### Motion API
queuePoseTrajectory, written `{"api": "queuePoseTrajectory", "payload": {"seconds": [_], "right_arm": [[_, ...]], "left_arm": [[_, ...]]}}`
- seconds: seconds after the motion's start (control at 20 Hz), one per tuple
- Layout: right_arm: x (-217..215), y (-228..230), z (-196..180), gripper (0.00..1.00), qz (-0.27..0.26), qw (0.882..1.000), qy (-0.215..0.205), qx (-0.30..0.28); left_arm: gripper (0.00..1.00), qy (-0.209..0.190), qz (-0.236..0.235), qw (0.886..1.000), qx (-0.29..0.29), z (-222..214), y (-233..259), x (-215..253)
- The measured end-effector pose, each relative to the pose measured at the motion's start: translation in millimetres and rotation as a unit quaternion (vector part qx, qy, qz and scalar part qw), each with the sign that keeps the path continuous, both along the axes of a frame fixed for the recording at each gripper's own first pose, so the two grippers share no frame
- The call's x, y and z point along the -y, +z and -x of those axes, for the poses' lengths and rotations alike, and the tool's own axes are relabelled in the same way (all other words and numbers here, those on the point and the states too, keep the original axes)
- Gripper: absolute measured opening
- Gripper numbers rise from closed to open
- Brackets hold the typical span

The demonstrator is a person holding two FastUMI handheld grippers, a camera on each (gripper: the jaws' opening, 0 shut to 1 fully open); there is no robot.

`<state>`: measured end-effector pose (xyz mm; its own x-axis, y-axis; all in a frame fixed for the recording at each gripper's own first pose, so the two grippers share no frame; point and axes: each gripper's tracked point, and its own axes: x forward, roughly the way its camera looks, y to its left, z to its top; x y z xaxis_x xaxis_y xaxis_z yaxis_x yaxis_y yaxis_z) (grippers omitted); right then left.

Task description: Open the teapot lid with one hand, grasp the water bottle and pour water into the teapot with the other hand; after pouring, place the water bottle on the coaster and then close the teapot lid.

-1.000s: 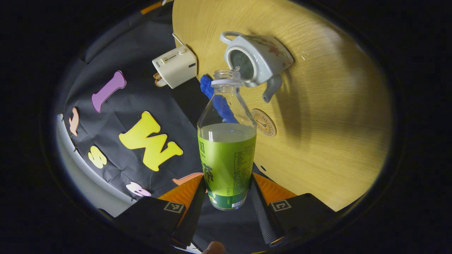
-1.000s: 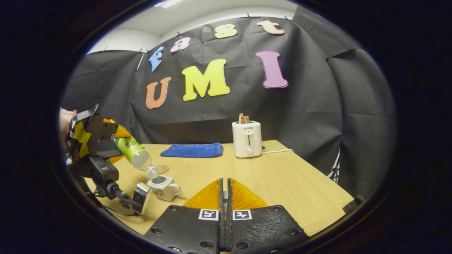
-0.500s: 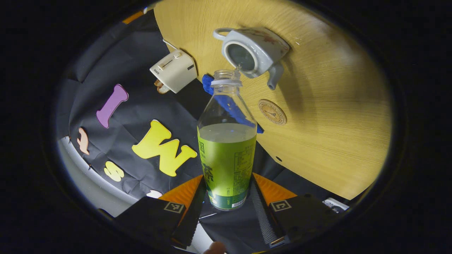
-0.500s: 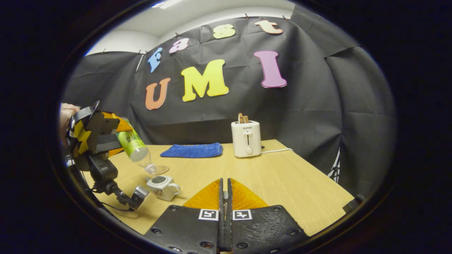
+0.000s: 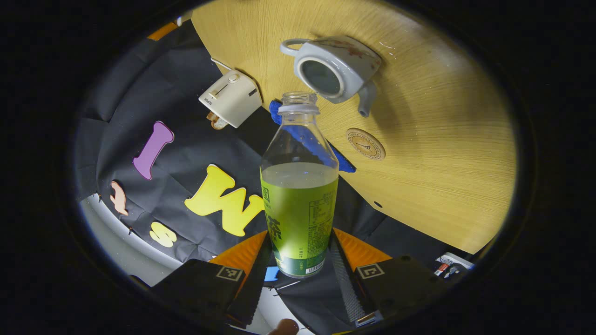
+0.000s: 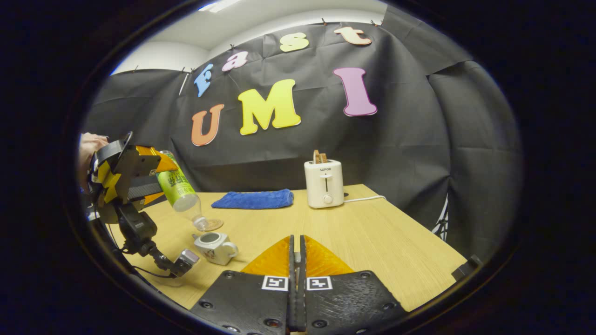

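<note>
My left gripper (image 5: 300,242) is shut on a clear water bottle (image 5: 299,204) with a green label, uncapped and about half full. The bottle's mouth points toward the white teapot (image 5: 335,70), which stands lidless on the table, and stays a little short of its opening. A round coaster (image 5: 366,144) lies beside the teapot's spout. In the right gripper view the left gripper (image 6: 135,179) holds the bottle (image 6: 179,190) tilted mouth-down above the coaster (image 6: 210,225) and the teapot (image 6: 214,246). My right gripper (image 6: 296,242) hovers over the table's near side. Its jaws stand almost together on a thin pale sliver, the lid, mostly hidden.
A white toaster (image 6: 324,184) with its cord and a folded blue towel (image 6: 253,198) sit at the back of the wooden table (image 6: 372,232). A hand (image 6: 91,142) holds the left gripper, and a cable hangs under it.
The bottle has lifted and tipped back from the teapot's opening, and its mouth has drawn away from the rim. The right gripper has stayed put.
</note>
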<state>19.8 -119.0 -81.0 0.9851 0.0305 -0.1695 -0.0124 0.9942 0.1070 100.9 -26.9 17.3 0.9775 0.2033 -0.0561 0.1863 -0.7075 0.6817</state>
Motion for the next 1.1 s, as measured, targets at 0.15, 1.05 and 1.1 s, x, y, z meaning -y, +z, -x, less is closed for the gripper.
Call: {"api": "queuePoseTrajectory", "payload": {"seconds": [0.15, 1.05, 1.1], "right_arm": [[1, 2, 0, 0.0, -0.001, 1.0, -0.002, 0.0], [-12, 27, 9, 0.0, -0.002, 1.0, -0.011, 0.01], [-15, 28, 9, 0.0, -0.003, 1.0, -0.011, 0.011]], "left_arm": [[0.73, 0.01, 0.029, 1.0, 0.002, -1, -1, -6], [0.74, 0.119, 0.614, 0.778, -0.058, 52, -89, -44], [0.74, 0.124, 0.642, 0.754, -0.057, 56, -91, -45]]}}
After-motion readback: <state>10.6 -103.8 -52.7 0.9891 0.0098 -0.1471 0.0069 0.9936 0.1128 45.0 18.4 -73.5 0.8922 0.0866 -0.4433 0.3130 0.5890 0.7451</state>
